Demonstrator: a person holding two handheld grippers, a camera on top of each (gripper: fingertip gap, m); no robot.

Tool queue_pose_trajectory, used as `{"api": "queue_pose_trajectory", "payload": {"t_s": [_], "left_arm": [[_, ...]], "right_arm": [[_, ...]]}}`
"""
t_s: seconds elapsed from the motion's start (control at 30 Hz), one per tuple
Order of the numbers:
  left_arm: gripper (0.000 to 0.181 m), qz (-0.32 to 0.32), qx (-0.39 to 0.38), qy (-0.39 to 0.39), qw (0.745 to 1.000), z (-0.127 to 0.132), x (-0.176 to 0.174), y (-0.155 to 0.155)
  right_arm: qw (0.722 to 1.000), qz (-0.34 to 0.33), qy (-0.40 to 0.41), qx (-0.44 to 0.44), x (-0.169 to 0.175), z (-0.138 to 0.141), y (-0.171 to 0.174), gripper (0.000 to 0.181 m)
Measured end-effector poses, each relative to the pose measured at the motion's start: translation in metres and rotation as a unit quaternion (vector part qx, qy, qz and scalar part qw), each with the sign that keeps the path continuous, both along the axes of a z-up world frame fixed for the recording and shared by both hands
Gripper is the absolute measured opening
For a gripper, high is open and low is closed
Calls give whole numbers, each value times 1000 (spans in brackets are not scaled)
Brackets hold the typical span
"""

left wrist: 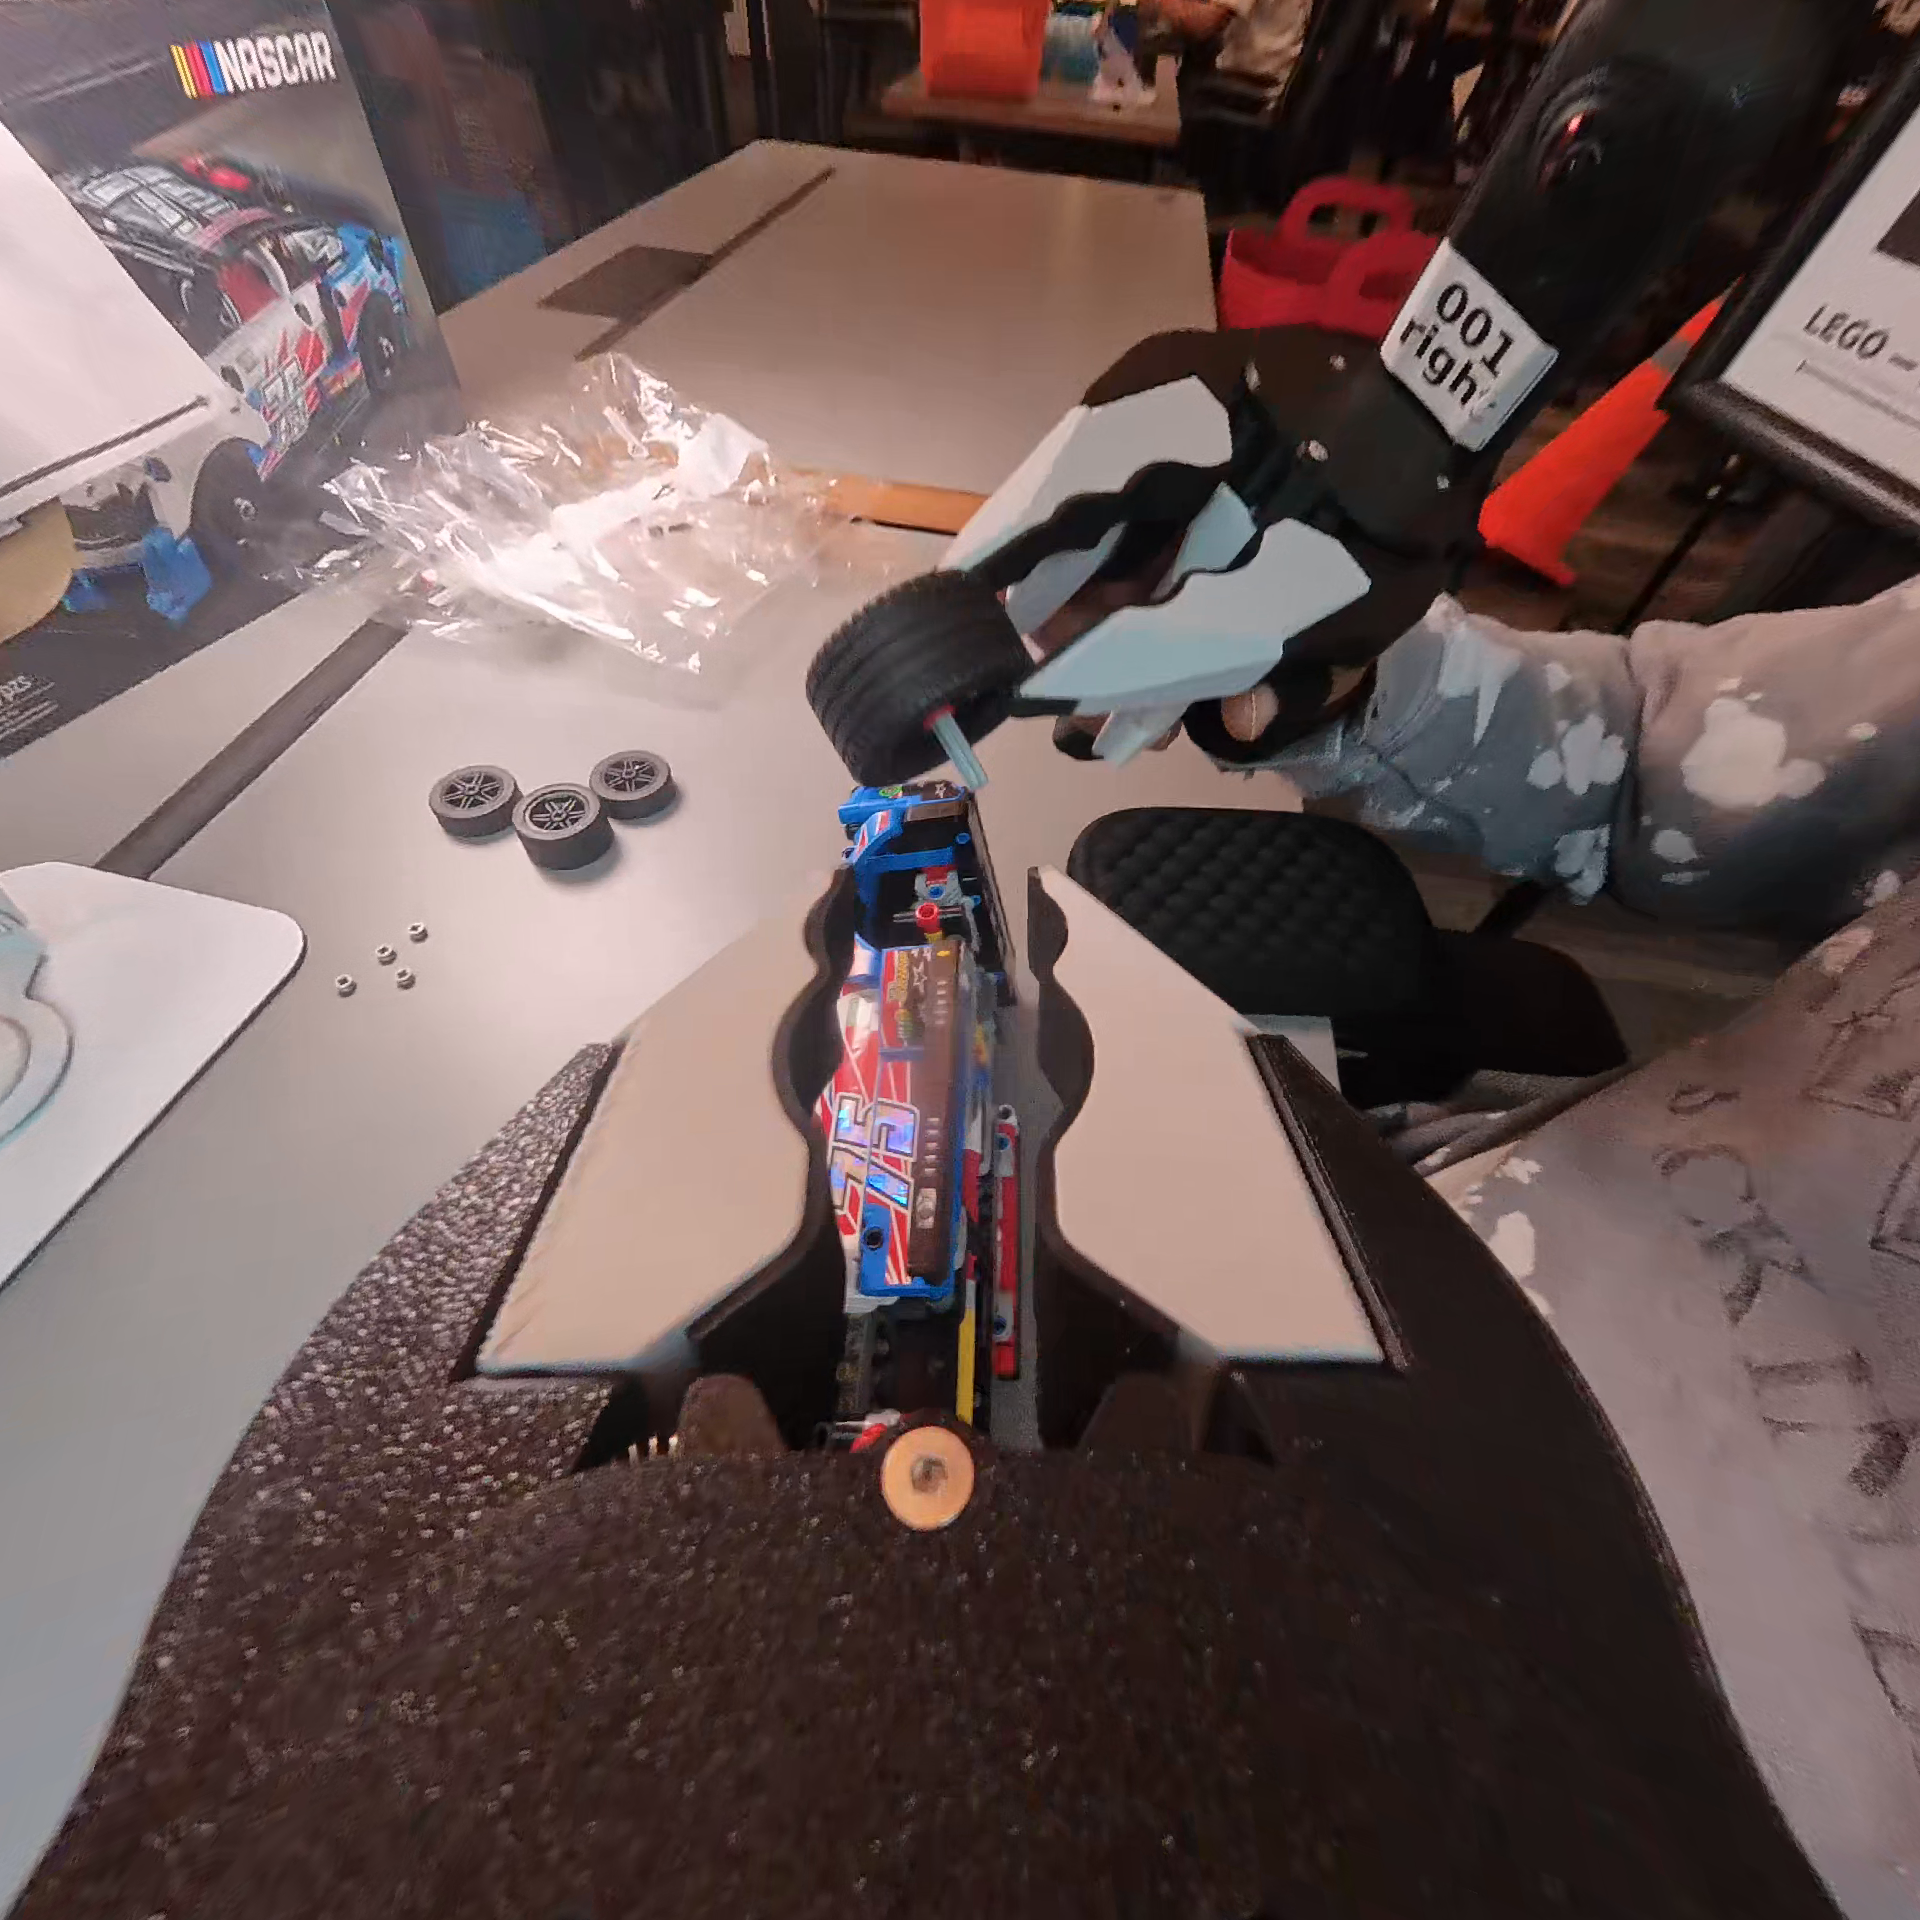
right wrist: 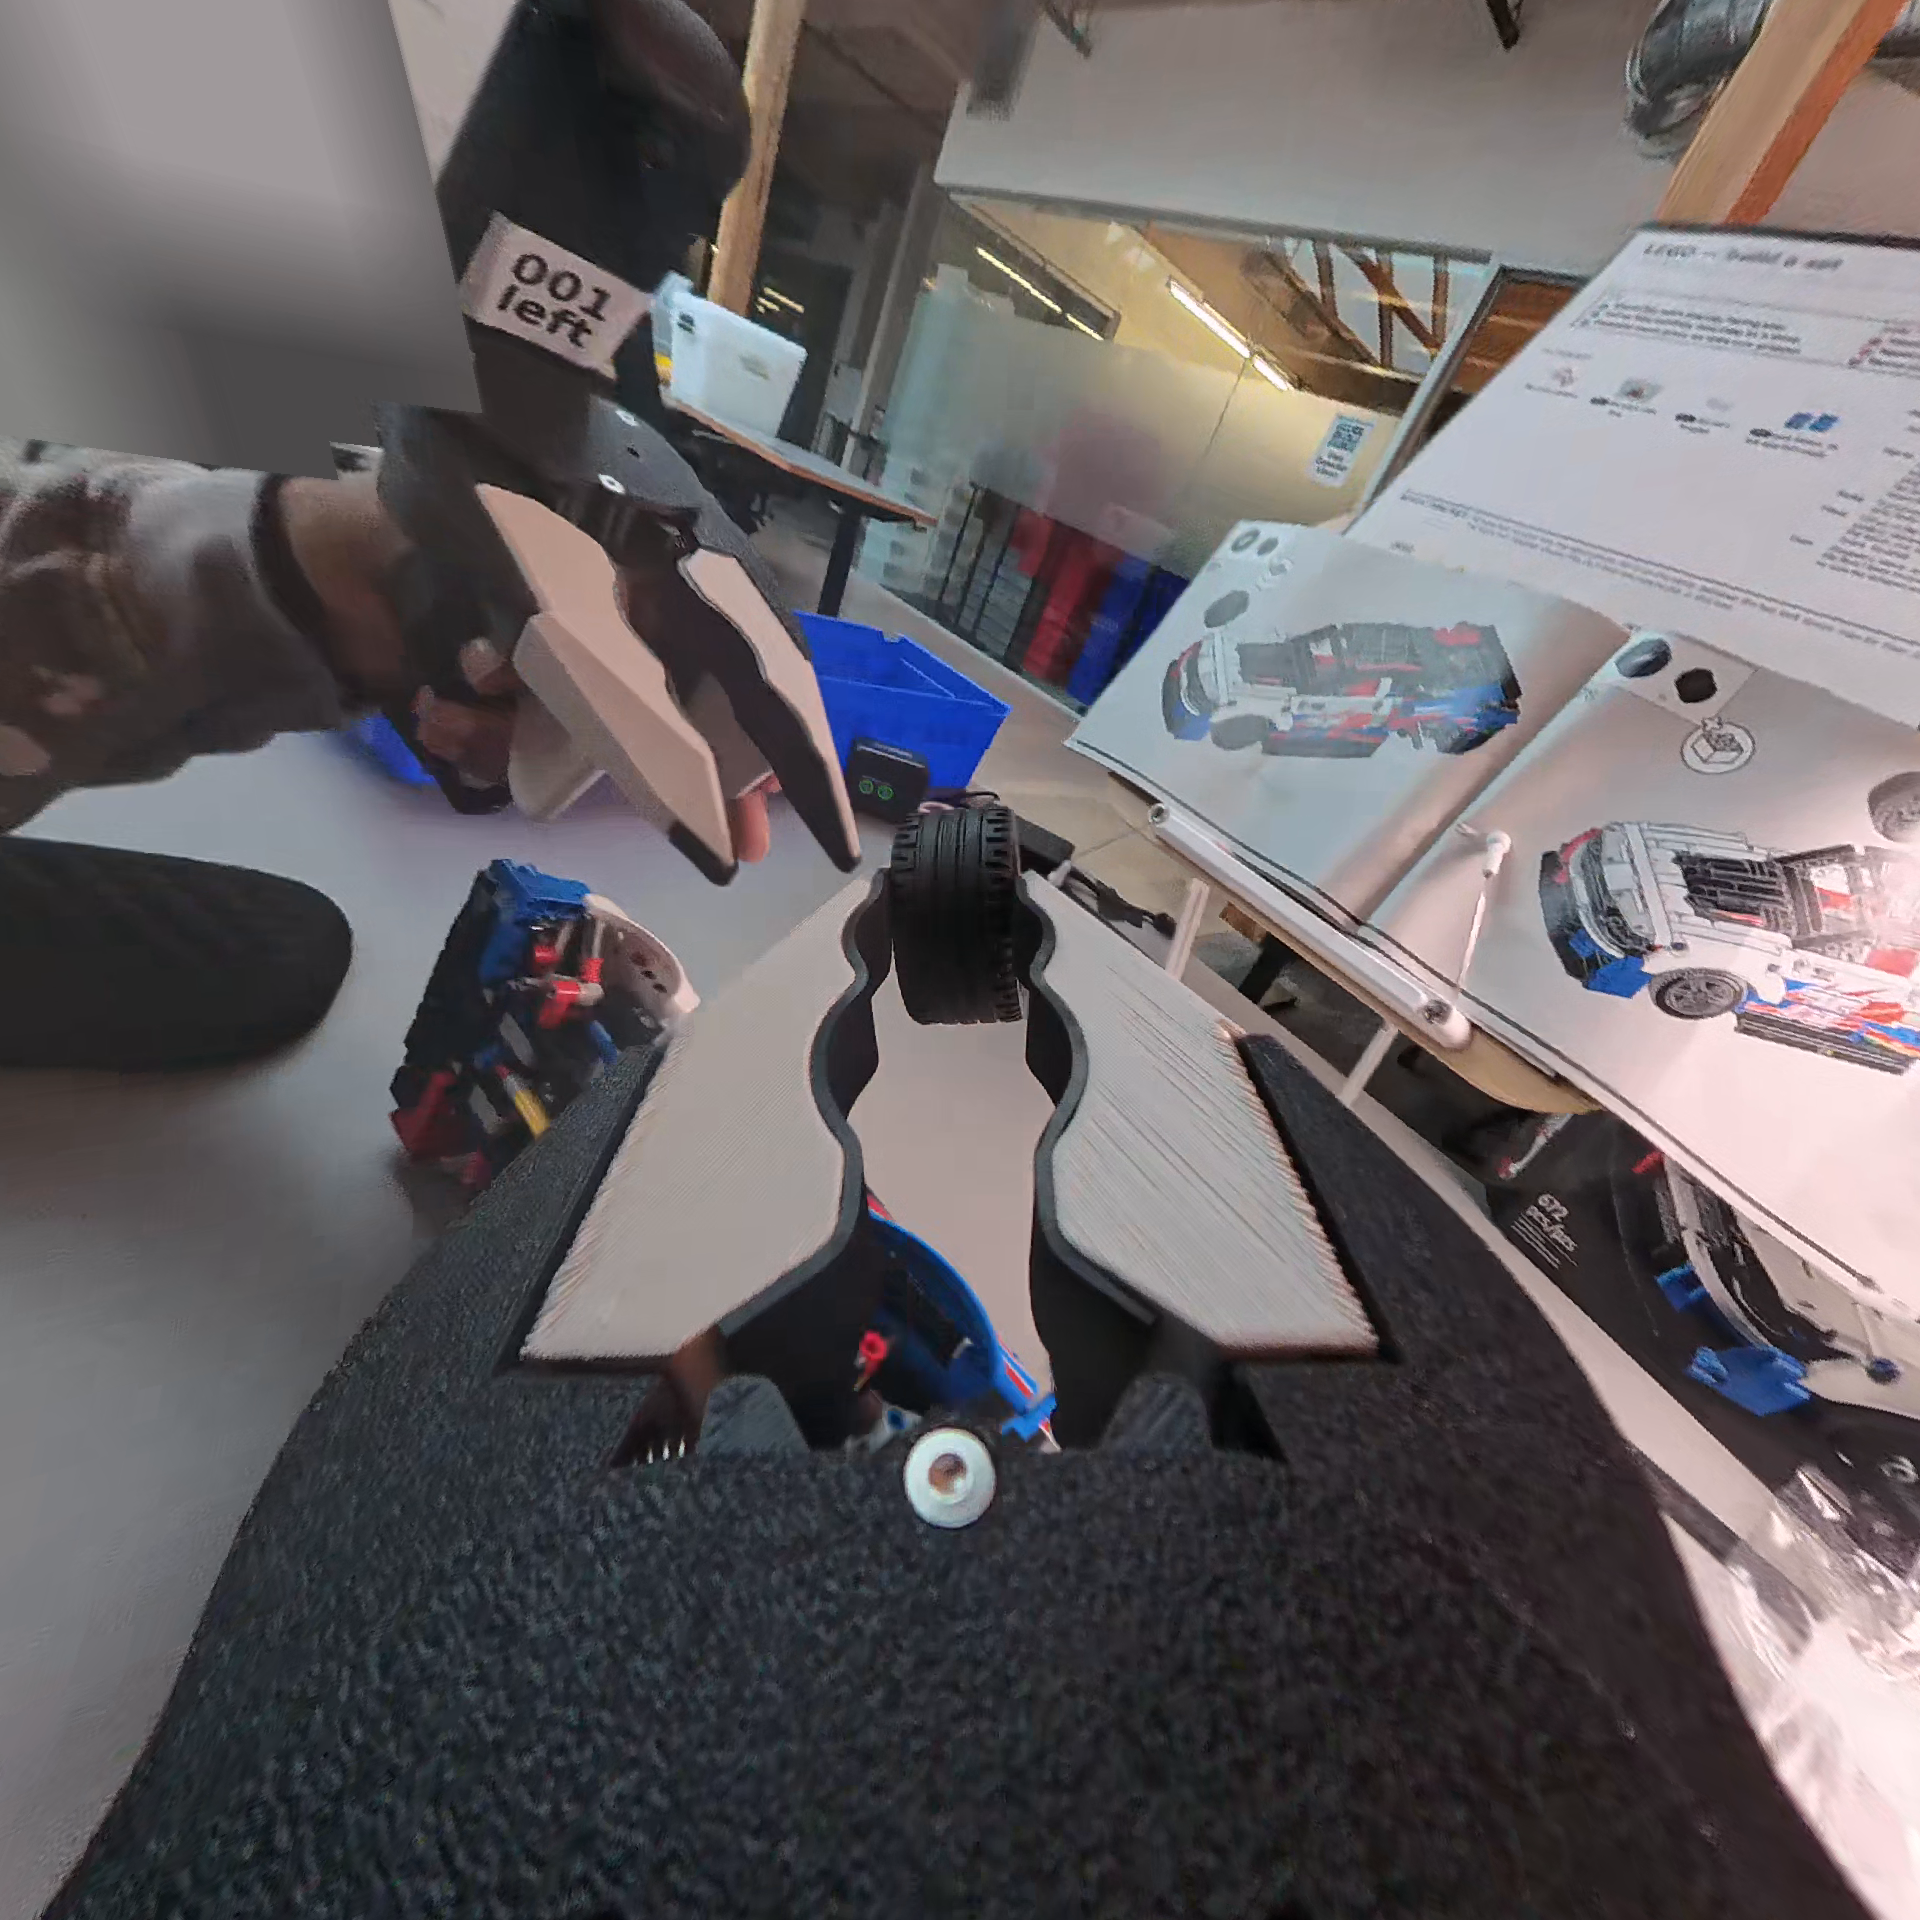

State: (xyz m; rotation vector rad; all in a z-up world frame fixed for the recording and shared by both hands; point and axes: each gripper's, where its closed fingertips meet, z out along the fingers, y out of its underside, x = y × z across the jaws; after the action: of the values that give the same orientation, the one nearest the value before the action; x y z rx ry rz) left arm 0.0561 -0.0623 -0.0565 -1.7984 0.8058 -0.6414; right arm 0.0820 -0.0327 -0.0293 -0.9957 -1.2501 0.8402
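Observation:
A blue, red and white toy brick car [left wrist: 904, 1122] lies on its side on the grey table [left wrist: 416, 1091]. My left gripper [left wrist: 935, 894] is open and hovers just above it, with the car showing in the gap between the fingers. The right wrist view shows this gripper [right wrist: 781, 864] clear of the car [right wrist: 520, 1018]. My right gripper [right wrist: 956, 883] is shut on a black rubber wheel [right wrist: 951, 935]. In the left wrist view the right gripper [left wrist: 997, 644] holds the wheel [left wrist: 914, 686], with a grey axle [left wrist: 956, 743] pointing down just above the car's far end.
Three loose wheels [left wrist: 551, 805] and several small grey bushings [left wrist: 384, 956] lie left of the car. Crumpled clear bags [left wrist: 561, 520] and the set's box [left wrist: 208, 260] are behind them. An open instruction booklet [right wrist: 1558, 831] stands on the right, a blue bin [right wrist: 904, 696] beyond. The grippers' ends are close to 6 centimeters from one another.

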Motion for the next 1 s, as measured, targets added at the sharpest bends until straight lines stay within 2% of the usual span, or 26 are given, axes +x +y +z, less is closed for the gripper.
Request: {"api": "queue_pose_trajectory", "payload": {"t_s": [0.1,0.2,0.27,0.33,0.43,0.47,0.63,0.7,0.73,0.83,0.93,1.0], "left_arm": [[38,-10,17,-42,999,4,-1,-20],[46,-49,44,-67,996,2,-1,-49],[47,-88,58,-77,991,-2,2,-71],[44,-131,55,-104,984,-6,8,-94],[31,-161,37,-146,975,-12,17,-118],[23,-160,31,-151,975,-16,20,-123],[22,-69,-5,-136,988,-42,25,-116],[21,-24,5,-131,991,-48,23,-108],[21,-3,16,-126,992,-49,22,-105],[21,66,85,-86,990,-48,17,-97],[20,159,190,29,968,-49,3,-88],[20,190,241,76,949,-47,3,-88]], "right_arm": [[998,52,-10,25,-9,-6,-33,22],[984,172,-51,-18,-11,-22,-75,22],[961,258,-55,-80,-9,-26,-101,21],[926,337,-49,-161,-5,-24,-123,22],[886,390,-35,-248,-4,-23,-139,23],[878,392,-39,-270,-5,-28,-142,22],[863,356,-40,-357,-10,-45,-134,22],[880,293,-42,-372,-16,-55,-118,13],[892,255,-39,-371,-18,-58,-107,19],[908,203,-4,-367,-6,-51,-90,31],[926,153,10,-345,11,-51,-83,26],[937,128,-4,-327,17,-60,-89,20]]}}
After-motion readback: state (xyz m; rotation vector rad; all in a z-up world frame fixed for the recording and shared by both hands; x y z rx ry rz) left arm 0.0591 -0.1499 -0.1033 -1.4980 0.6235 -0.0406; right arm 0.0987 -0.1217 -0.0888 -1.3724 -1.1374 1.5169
